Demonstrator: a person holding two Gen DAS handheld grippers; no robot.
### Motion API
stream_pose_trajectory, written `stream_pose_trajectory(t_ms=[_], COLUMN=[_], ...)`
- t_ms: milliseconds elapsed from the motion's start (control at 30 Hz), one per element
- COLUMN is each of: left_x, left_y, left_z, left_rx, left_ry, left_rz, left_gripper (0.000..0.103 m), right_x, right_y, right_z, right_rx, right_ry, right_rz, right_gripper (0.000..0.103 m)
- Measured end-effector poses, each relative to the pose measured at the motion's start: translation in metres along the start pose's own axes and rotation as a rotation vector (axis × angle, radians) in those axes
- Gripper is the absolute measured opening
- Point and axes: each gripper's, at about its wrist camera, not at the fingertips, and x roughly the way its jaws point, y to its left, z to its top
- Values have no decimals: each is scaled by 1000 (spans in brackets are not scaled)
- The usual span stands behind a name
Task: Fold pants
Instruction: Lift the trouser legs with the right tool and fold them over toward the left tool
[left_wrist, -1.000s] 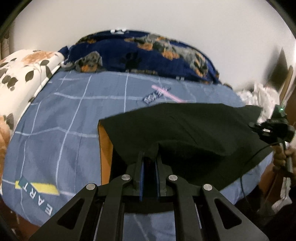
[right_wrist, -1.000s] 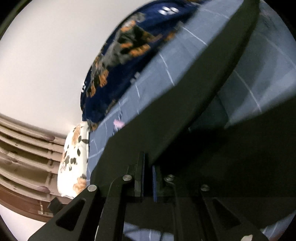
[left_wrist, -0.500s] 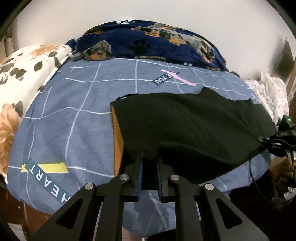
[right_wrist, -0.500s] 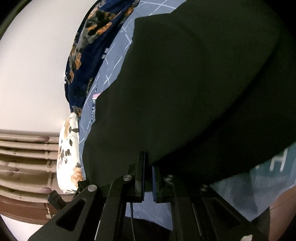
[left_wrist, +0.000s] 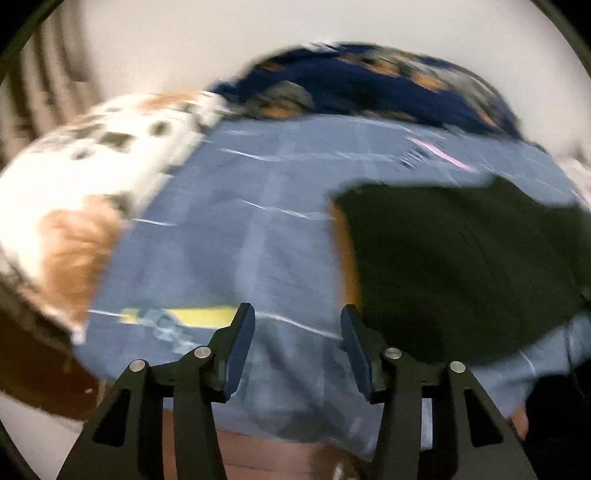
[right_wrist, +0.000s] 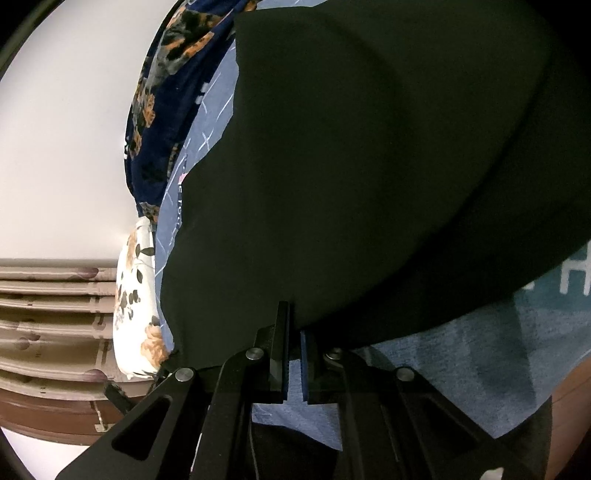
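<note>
The left gripper (left_wrist: 297, 321) had just been opening: half a second before, its blue pads were pinched on the near hem of the black pants (left_wrist: 461, 266), and now they stood apart over bare blue bedsheet (left_wrist: 229, 229) with nothing between them. The left wrist view had also swung, and was blurred; the pants, which had sat at the centre of that frame, now lay flat on the bed at its right side, an orange strip showing along their left edge. The floral pillow (left_wrist: 66, 206) filled the left of that frame and the dark patterned blanket (left_wrist: 369, 85) ran along the top. In the right wrist view little had changed from half a second before: the right gripper (right_wrist: 294, 332) was at the bottom centre with its jaws nearly together at the lower edge of the black cloth, which filled most of the frame above. The pads looked narrowly parted and whether they pinched any fabric was hard to tell. By my reading, a fold had just been laid down and let go on the left side; the right side's release seemed the step remaining before the next fold.
</note>
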Motion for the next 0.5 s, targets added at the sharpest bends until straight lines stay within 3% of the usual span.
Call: stream_pose_trajectory(t_ms=[100,167,267,367,433,500], left_x=[-24,-43,-53,-36,-9,10], left_y=[8,-15,-65,-120,-147,-155], left_z=[17,29,34,29,18,10], left_rx=[-57,1,134,251,302,292], left_ry=[-77,-118,-106,-30,74,140], left_rz=[9,-91,-237,-372,-398,-411], left_gripper=[49,50,50,50,48,46], right_x=[0,0,1,1,-1,-3], right_y=[-1,-1,-2,-1,2,5], right_z=[0,0,-1,-1,-2,-2], right_rx=[-3,0,-3,-14,-44,-72], right_ry=[0,-1,-5,-8,-13,-13], right_rz=[5,11,16,15,2,-3], right_gripper=[4,4,4,3,4,8])
